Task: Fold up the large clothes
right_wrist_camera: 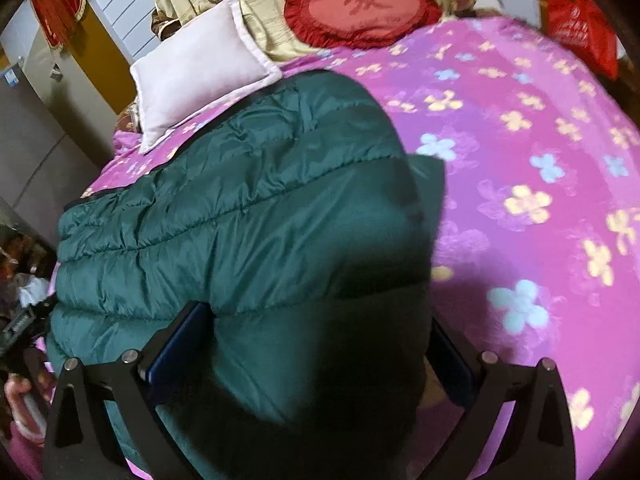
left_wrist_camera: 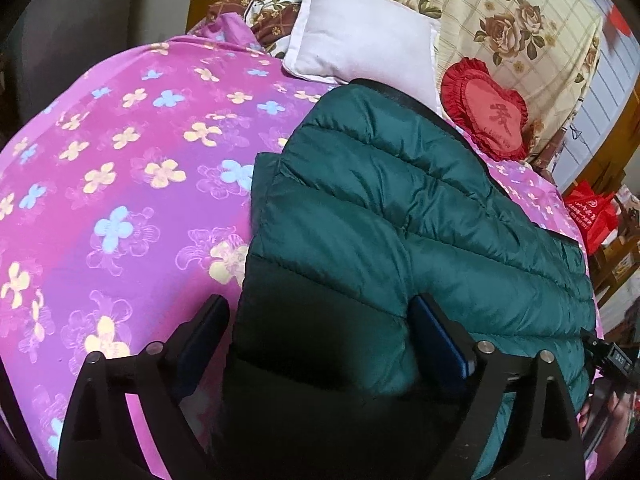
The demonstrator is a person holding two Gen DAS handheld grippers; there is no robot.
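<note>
We see the left gripper (left_wrist_camera: 320,332) spread wide, the puffy green quilted jacket (left_wrist_camera: 400,208) loose between its fingers. The jacket lies folded on the pink flowered bedspread (left_wrist_camera: 120,160), near the white pillow (left_wrist_camera: 360,40). The right gripper (right_wrist_camera: 316,344) straddles it, seemingly released.

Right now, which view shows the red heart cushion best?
Right wrist view: the cushion lies whole and unobstructed at the head of the bed. In the left wrist view it is also visible, but the green jacket covers its lower edge.
</note>
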